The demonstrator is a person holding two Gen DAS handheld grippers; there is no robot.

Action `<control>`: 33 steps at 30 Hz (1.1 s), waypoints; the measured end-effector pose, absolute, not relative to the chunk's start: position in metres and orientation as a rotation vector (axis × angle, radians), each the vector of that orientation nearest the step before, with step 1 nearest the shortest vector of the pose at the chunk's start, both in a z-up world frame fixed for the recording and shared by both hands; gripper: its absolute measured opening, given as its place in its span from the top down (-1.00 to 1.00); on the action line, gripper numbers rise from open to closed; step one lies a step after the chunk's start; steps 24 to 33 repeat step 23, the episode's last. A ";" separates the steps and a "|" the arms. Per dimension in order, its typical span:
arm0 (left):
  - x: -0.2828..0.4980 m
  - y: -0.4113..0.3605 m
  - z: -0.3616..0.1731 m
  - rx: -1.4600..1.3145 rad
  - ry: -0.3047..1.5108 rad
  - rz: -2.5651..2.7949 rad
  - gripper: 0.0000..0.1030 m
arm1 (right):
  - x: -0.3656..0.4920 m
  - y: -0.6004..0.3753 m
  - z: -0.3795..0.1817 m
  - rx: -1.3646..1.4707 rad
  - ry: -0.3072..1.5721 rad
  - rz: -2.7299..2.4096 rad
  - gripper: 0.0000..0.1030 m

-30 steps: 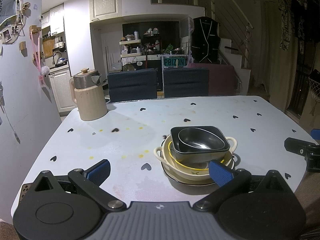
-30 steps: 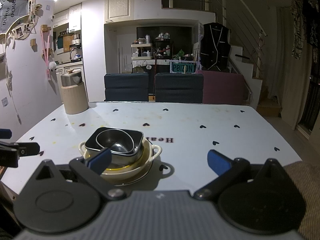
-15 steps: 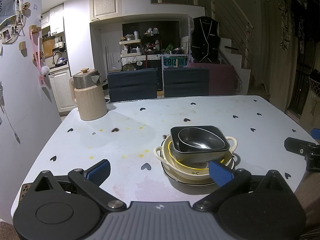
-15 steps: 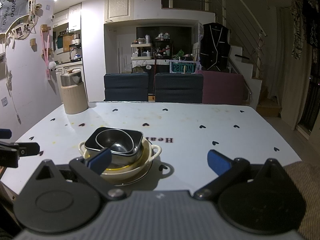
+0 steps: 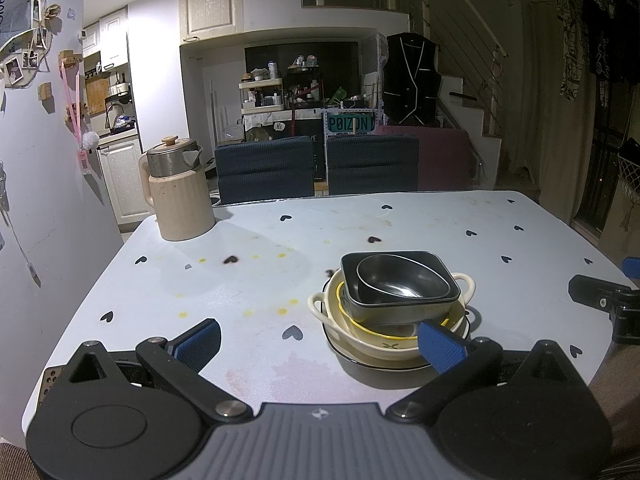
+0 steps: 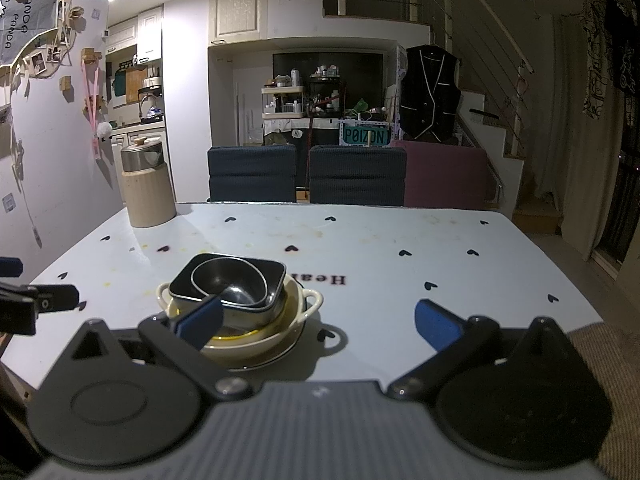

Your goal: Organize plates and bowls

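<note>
One stack of dishes stands near the table's front edge. A small dark oval bowl [image 5: 400, 278] [image 6: 230, 282] nests in a black square bowl [image 5: 424, 308] [image 6: 276, 276], over a yellow-rimmed bowl [image 5: 372, 330], a cream two-handled bowl [image 5: 320, 304] [image 6: 314, 300] and a black-edged plate [image 5: 352, 356] at the bottom. My left gripper [image 5: 320, 342] is open, low over the table just left of the stack. My right gripper [image 6: 316, 322] is open too, just right of the stack. Neither holds anything.
A cream jug with a metal lid [image 5: 178, 196] [image 6: 146, 186] stands at the table's far left corner. The pale blue table [image 5: 400, 220] with heart marks runs to two dark blue chairs [image 5: 264, 172] at the far edge. A wall is close on the left.
</note>
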State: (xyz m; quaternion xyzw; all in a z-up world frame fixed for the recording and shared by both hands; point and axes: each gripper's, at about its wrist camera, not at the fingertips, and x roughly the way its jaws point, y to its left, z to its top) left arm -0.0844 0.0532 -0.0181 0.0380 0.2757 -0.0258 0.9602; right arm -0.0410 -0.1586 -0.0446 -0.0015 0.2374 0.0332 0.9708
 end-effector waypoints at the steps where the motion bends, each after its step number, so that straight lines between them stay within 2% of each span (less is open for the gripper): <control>1: -0.084 0.053 -0.018 0.077 0.559 -0.052 -1.00 | -0.041 -0.159 -0.045 -0.003 0.480 0.067 -1.00; 33: -0.084 0.054 -0.019 0.078 0.558 -0.051 -1.00 | -0.041 -0.159 -0.044 -0.004 0.480 0.068 -1.00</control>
